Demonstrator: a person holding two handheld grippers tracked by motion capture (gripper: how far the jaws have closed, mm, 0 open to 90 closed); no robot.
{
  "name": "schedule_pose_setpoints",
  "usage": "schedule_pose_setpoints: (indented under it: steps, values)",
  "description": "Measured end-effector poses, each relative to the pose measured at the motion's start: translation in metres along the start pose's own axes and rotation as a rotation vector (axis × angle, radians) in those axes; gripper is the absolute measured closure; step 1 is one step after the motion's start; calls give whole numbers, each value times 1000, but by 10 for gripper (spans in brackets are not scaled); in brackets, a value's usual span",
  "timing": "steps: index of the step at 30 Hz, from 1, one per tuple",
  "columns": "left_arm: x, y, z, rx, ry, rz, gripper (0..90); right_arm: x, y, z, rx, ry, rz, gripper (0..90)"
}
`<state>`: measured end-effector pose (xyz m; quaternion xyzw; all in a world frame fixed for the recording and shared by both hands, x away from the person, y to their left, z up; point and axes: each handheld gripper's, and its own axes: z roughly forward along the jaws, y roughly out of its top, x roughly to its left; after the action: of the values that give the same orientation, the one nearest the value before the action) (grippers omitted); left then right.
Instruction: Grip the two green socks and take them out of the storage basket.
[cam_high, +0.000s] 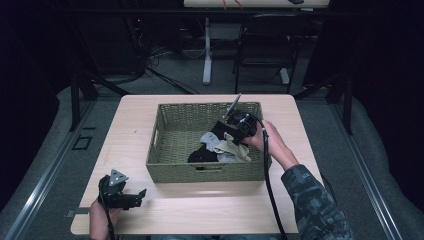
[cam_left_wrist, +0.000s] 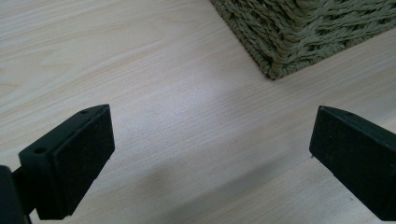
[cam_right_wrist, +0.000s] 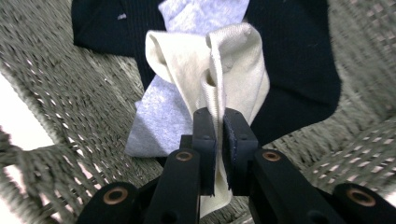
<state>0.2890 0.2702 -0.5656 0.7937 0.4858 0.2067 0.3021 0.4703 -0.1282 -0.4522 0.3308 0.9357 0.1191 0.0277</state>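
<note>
While the left gripper rests on the bare wooden table with jaws spread wide and empty, the right gripper is clenched on a soft cream sock inside the woven basket. Black and grey garments lie beneath; apparently none is removed yet.

Wooden table (pale) bears a wicker basket.

Dim, dark-edged room around the lit table; soft shadows, and the wicker basket blurs at frame edges.
</note>
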Motion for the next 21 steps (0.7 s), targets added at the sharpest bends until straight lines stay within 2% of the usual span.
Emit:
schedule_pose_setpoints:
  steps: [5,8,9,11,15,21]
  values:
    - [0,0,-1,-1,-1,2,0,-1,2,-13,-27,-6,2,848]
    - [-1,0,0,0,-1,1,1,-2,3,-20,-24,-12,-9,848]
    - [0,0,0,0,1,1,0,-1,3,-21,-41,-4,3,848]
    - [0,1,0,2,-1,3,0,-3,3,-26,-34,-5,-8,848]
    - [-1,1,0,4,-3,8,0,-4,2,-32,-58,0,9,849]
    - [-2,2,0,0,1,9,0,-5,2,-44,-71,-4,8,850]
